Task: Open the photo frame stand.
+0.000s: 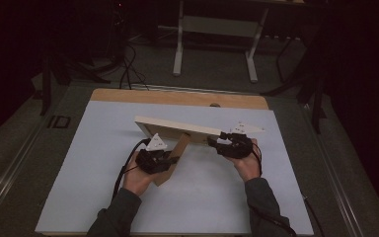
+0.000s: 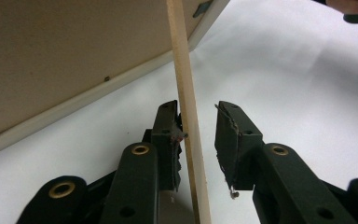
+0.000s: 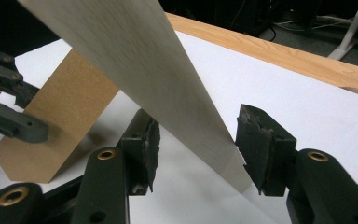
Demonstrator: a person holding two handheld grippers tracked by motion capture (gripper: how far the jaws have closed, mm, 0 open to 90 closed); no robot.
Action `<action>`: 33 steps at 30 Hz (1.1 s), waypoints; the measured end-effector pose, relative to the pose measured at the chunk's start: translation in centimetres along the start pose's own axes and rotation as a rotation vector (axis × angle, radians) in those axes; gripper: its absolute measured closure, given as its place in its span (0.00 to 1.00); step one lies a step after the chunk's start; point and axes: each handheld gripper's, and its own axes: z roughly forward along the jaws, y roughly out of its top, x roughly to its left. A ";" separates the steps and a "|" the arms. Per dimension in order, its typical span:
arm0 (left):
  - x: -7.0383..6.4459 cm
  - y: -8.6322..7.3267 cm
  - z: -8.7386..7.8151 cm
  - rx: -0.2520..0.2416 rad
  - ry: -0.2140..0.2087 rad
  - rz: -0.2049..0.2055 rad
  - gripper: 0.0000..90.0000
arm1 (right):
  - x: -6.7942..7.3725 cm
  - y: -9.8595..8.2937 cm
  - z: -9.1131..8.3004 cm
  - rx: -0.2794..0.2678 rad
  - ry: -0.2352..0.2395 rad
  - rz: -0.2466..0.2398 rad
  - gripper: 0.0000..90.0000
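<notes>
A long pale wooden plank [image 1: 177,126] hangs tilted over the white table top [image 1: 202,202]. Under it a brown fibreboard panel [image 1: 181,146] stands on edge, leaning up to the plank. My left gripper [image 1: 165,160] is open around that panel. In the left gripper view [image 2: 198,109] the panel's thin edge [image 2: 186,93] touches one jaw, with a gap to the other. My right gripper [image 1: 219,141] is open at the plank's right end. In the right gripper view [image 3: 193,123] the plank [image 3: 135,46] runs between the wide jaws, close against one.
A wooden strip [image 1: 177,97] borders the table's far edge. Beyond it, white desk legs [image 1: 177,49] and cables lie on a dark floor. The right gripper view has the left gripper [image 3: 9,116] at the brown panel [image 3: 60,126].
</notes>
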 end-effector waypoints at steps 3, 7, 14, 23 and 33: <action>0.1 0.0 -0.4 -0.007 -0.003 -0.002 0.77 | -0.1 -0.1 0.0 0.003 0.003 0.002 0.54; 0.1 0.1 -0.6 -0.019 -0.005 -0.004 0.76 | -0.1 -0.2 0.0 0.005 0.004 0.001 0.54; 0.4 0.1 -1.2 -0.039 -0.004 -0.029 0.73 | -0.1 -0.5 -0.1 0.009 0.007 0.003 0.55; 1.1 -0.1 -2.1 -0.077 0.003 -0.068 0.72 | -0.4 -1.0 -0.3 0.020 0.007 0.005 0.55; 1.8 -0.1 -3.1 -0.109 0.012 -0.087 0.72 | -1.0 -1.6 -0.3 0.042 -0.001 0.020 0.56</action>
